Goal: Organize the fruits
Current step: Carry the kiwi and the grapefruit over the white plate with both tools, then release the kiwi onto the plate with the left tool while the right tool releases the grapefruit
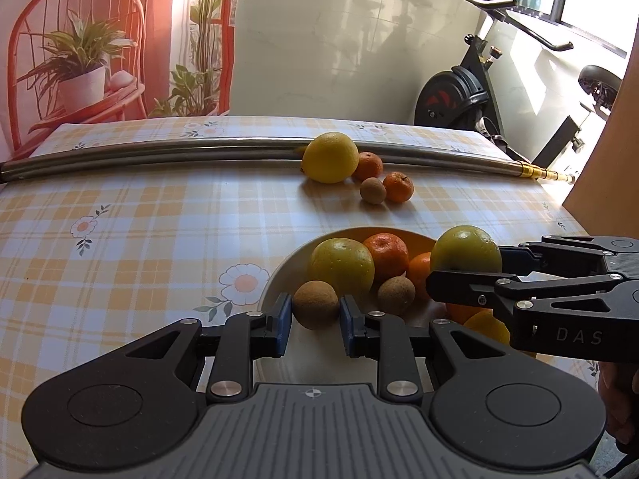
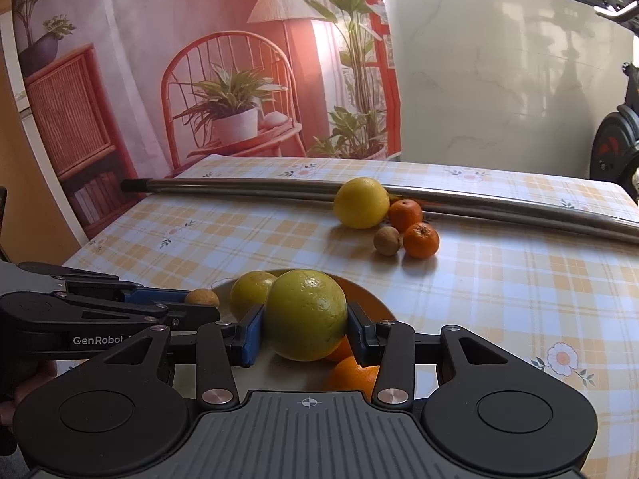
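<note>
**Two claws, two fruits over the plate**

Nearest the lens in the left wrist view, the left gripper [image 1: 315,321] pinches a small brown fruit [image 1: 315,304] between its blue pads, low in the frame, over the near edge of the cream plate [image 1: 279,279]. From the right edge of that frame the right gripper [image 1: 465,269] reaches in, clamped on a yellow-green citrus [image 1: 465,253] above the plate's right side.

On the plate lie another yellow-green citrus [image 1: 341,265], a mandarin [image 1: 385,249] and a second brown fruit [image 1: 396,295].

The right wrist view shows its own pads [image 2: 252,335] pressed on the big citrus at centre, which hides most of the plate. Only the left view shows the plate's contents fully. Both show four fruits by the metal pole [image 1: 159,151] on the checked tablecloth [image 1: 139,219]: a yellow citrus [image 2: 361,202], two mandarins, one brown fruit.
</note>
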Demonstrator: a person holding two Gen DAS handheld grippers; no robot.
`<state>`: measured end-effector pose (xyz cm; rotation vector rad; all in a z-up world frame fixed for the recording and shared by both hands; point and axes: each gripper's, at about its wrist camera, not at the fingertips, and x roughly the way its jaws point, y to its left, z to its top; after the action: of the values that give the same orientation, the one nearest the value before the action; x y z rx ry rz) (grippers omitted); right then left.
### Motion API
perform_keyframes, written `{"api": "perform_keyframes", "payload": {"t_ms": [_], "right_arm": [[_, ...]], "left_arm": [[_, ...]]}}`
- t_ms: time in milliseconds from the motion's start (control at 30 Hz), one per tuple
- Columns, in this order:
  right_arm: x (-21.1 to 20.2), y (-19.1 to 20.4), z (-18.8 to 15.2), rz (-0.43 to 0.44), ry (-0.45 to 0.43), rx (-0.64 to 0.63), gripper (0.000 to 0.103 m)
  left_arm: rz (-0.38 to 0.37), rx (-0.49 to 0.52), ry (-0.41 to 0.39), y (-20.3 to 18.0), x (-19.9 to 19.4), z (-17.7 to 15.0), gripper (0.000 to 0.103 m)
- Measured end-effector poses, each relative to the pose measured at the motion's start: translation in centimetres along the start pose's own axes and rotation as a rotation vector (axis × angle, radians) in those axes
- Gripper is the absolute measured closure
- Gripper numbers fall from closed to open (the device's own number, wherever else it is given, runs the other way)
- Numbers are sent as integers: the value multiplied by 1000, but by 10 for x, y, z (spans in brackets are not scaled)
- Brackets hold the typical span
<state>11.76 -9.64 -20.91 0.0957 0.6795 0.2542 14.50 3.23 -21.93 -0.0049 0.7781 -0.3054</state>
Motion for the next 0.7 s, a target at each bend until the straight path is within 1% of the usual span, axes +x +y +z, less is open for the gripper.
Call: {"api": "perform_keyframes", "payload": {"t_ms": [367,700], "right_arm": [[9,5,-9,-17,51,-35,64],[10,8,-10,-15,55,-66,64]], "left_arm": [[10,-11,21,1,6,-4,76],[16,-47,36,5,12,-5,76]]}}
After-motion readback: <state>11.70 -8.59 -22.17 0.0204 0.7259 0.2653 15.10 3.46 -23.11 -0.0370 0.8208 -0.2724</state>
